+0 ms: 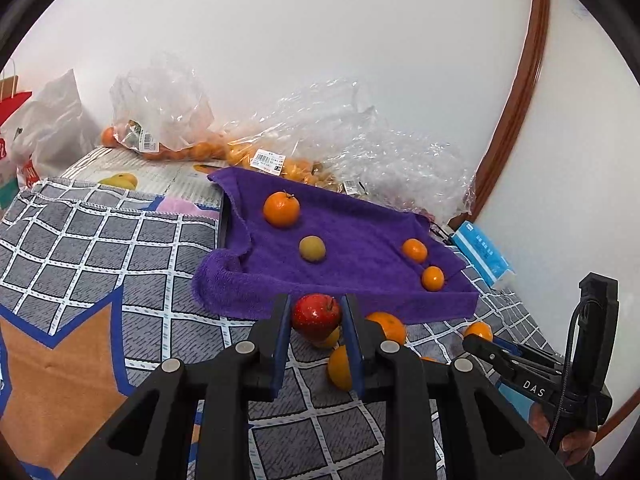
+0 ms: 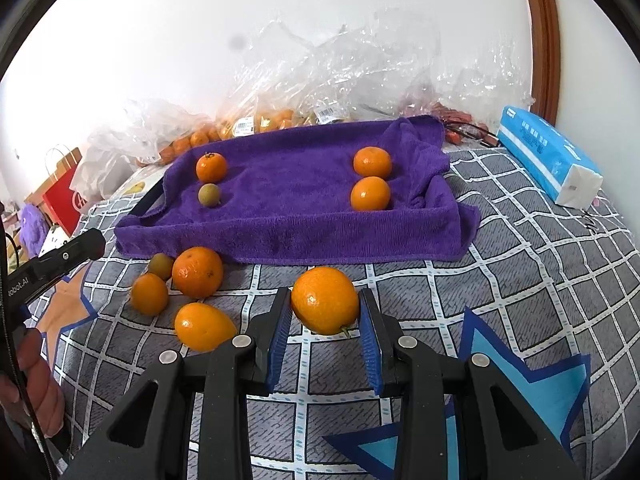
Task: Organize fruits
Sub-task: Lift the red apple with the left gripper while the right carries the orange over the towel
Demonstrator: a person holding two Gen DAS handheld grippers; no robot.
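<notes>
My left gripper (image 1: 316, 316) is shut on a red apple (image 1: 316, 314) and holds it above the checked cloth, just before the purple towel tray (image 1: 360, 236). On the tray lie three oranges (image 1: 281, 209) and a small brown-green fruit (image 1: 312, 248). My right gripper (image 2: 325, 312) is around a large orange (image 2: 324, 300); both blue pads touch or nearly touch its sides. Several loose oranges (image 2: 197, 271) and a small brownish fruit (image 2: 161, 265) lie to the left of it in front of the tray (image 2: 288, 236).
Clear plastic bags (image 1: 280, 152) with more oranges lie behind the tray by the wall. A blue tissue pack (image 2: 548, 160) lies at the right. A red paper bag (image 2: 60, 196) stands at the far left. The checked cloth (image 1: 100, 248) covers the surface.
</notes>
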